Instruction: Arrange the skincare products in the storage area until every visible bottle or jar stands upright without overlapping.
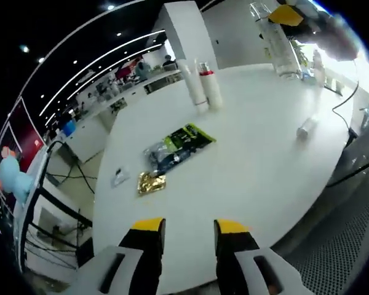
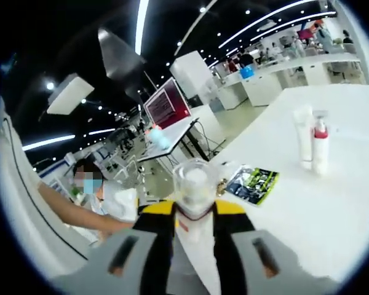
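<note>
I have a clear plastic bottle with a pale translucent cap [image 2: 194,184] clamped between the yellow-tipped jaws of my right gripper [image 2: 195,212]; in the right gripper view it stands up from the jaws at the centre, its white body running down between them. Out at two o'clock in that view, two slim white tubes stand upright and side by side on the white worktop [image 2: 332,203]: a plain white tube [image 2: 304,136] and, touching or just beside it, a white tube with a red collar [image 2: 320,144]. A flat black-and-green sachet [image 2: 253,184] lies on the worktop just to the right of the held bottle. In the left gripper view my left gripper [image 1: 189,230] has its jaws parted with nothing between them, hanging over the near edge of the worktop. From there the same pair of tubes stands at twelve o'clock, the sachet lies near the centre with a crumpled clear wrapper [image 1: 157,153] against it, and a small gold foil packet [image 1: 151,182] sits at about ten o'clock from the jaws. A small pale bottle [image 1: 305,128] lies on its side at two o'clock, well apart from the rest. A person sits at nine o'clock in the right gripper view.
</note>
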